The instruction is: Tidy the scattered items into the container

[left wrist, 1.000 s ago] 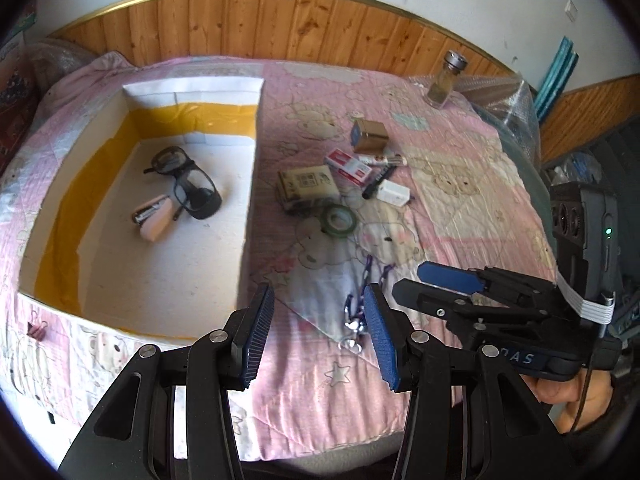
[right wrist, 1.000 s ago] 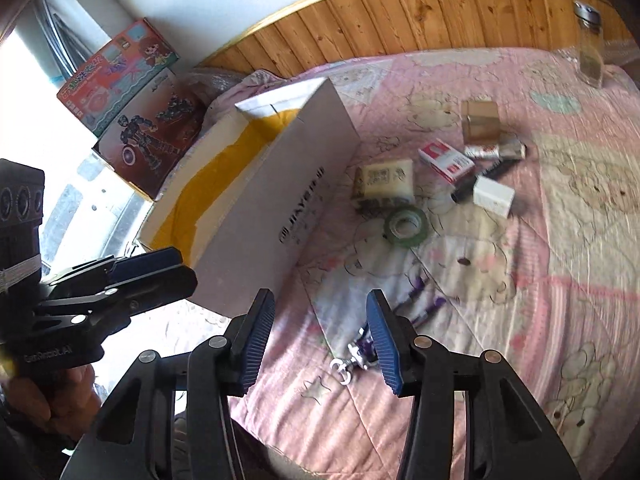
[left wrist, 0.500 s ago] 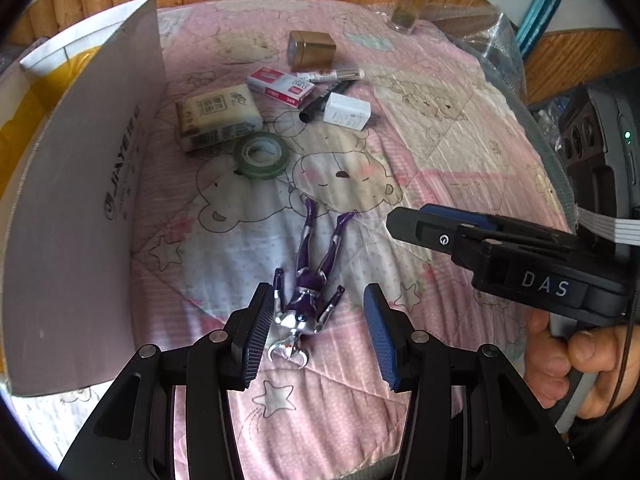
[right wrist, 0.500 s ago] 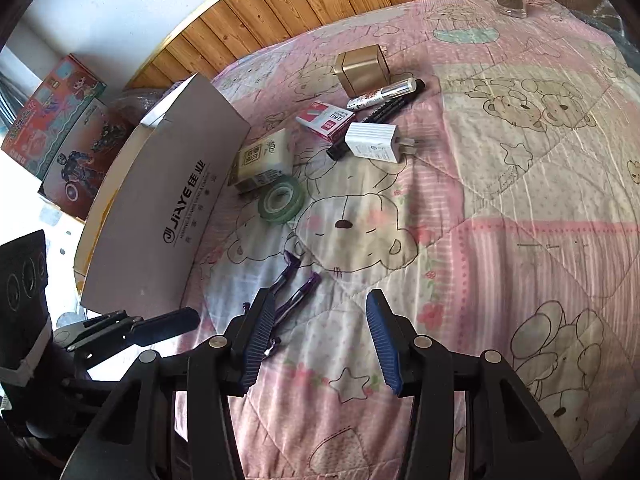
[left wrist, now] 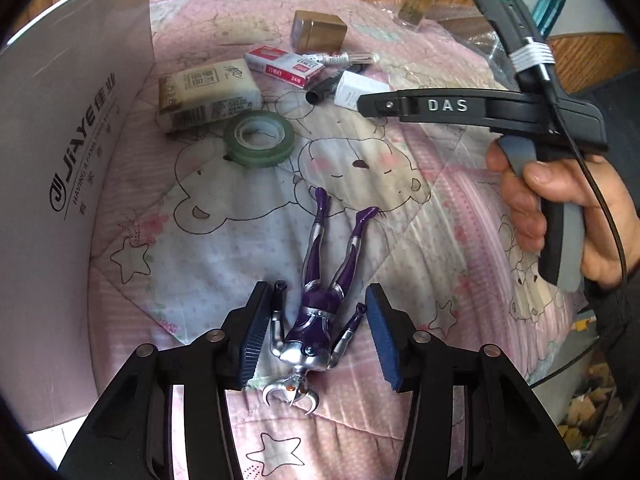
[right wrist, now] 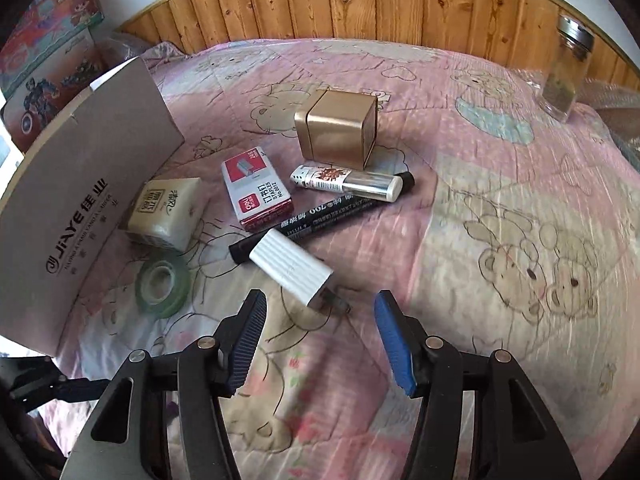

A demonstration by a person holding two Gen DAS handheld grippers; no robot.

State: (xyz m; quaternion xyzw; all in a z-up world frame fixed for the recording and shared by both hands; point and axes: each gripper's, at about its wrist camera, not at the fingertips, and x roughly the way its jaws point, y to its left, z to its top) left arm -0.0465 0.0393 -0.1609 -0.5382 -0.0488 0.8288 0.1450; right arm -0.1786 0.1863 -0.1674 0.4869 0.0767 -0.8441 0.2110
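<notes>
A purple and silver action figure (left wrist: 316, 320) lies face up on the pink quilt, its torso between the fingers of my left gripper (left wrist: 318, 336). The pads stand apart from it. The white cardboard box (left wrist: 72, 160) rises just to the left. My right gripper (right wrist: 320, 340) hovers behind a white charger (right wrist: 292, 272), whose prongs point at the gap. Its jaws are opening and nothing is between them. In the left wrist view a hand holds the right gripper (left wrist: 362, 102) above the charger.
Beyond the charger lie a black marker (right wrist: 320, 216), a lighter (right wrist: 344, 182), a red staples box (right wrist: 258, 192), a gold tin (right wrist: 338, 130), a tissue pack (right wrist: 168, 212) and a green tape roll (right wrist: 162, 286). A glass jar (right wrist: 566, 68) stands at the far right.
My left gripper dropped from above the box down over the figure. My right gripper swung away from the figure toward the charger, and its jaws widened.
</notes>
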